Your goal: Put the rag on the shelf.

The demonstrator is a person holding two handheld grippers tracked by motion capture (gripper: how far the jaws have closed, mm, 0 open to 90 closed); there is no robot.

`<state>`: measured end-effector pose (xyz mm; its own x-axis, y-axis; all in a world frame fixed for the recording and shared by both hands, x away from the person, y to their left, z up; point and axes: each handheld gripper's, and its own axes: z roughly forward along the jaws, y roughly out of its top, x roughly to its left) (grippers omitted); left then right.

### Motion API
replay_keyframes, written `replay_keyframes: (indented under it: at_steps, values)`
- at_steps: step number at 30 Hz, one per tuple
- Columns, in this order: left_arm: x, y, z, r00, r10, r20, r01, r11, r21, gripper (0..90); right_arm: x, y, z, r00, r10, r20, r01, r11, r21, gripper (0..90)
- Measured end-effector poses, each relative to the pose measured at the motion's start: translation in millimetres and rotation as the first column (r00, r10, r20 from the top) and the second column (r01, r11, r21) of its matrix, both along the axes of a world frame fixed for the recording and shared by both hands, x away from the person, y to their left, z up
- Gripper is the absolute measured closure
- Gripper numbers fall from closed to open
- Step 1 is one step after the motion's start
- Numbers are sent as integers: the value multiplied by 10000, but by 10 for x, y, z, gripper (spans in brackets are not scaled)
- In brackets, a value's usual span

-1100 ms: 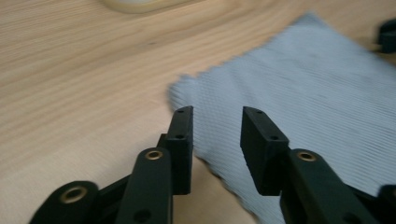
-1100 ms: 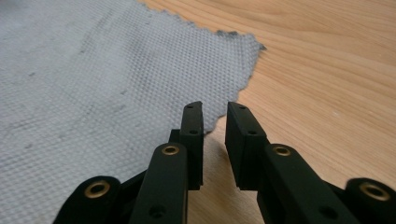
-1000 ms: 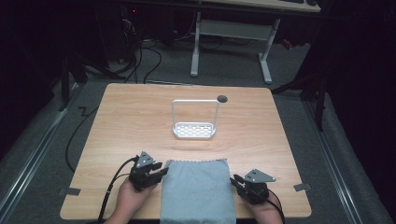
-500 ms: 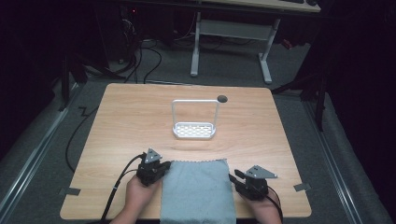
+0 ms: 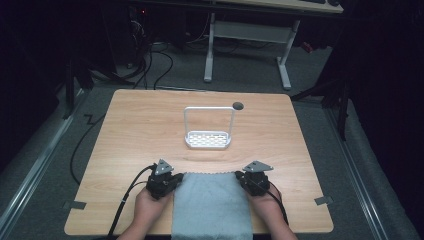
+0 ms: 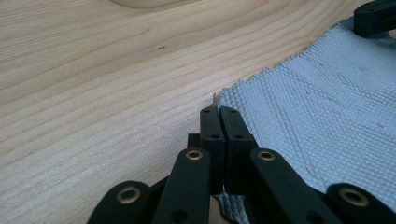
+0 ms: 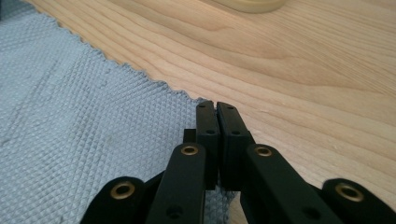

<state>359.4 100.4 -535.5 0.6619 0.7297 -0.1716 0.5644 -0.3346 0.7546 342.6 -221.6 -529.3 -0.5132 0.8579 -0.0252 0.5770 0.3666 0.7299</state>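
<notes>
You have both far corners of the grey cloth [image 5: 212,202] pinched, left gripper [image 6: 219,112] and right gripper [image 7: 215,108] clamped; the lift or fold remains.

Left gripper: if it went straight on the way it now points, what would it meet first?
Probably nothing soon: the left gripper, shut on the grey cloth's corner, points across bare table. The white rack stands farther off, seemingly right of that line; depth is unclear.

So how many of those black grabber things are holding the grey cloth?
2. The left gripper pinches the grey cloth at its far left corner, and the right gripper pinches its far right corner, both shut on it.
</notes>
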Motion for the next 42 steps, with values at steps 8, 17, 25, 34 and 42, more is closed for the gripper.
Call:
replay_keyframes:
  at_steps: [8,17,25,34,42]
  values:
    - [-39,68,78,9991,58,429,-24,9969,-784,895,-117,-27,26,9985,198,508,-234,9972,716,894]
    - [-117,139,219,9942,202,1058,-46,9893,-1457,897,-253,-18,203,9871,11,1601,-231,9905,1352,895]
    - [-167,220,376,9845,315,1727,42,9792,-2028,897,-329,-25,374,9711,-136,2383,-279,9851,1700,894]
    - [-195,302,520,9720,683,2250,-110,9690,-2467,897,-357,-52,542,9531,-355,3006,-263,9796,1990,895]
    - [-170,283,774,9475,852,3082,-22,9655,-2603,899,-376,-73,829,9259,-444,3753,-470,9718,2310,895]
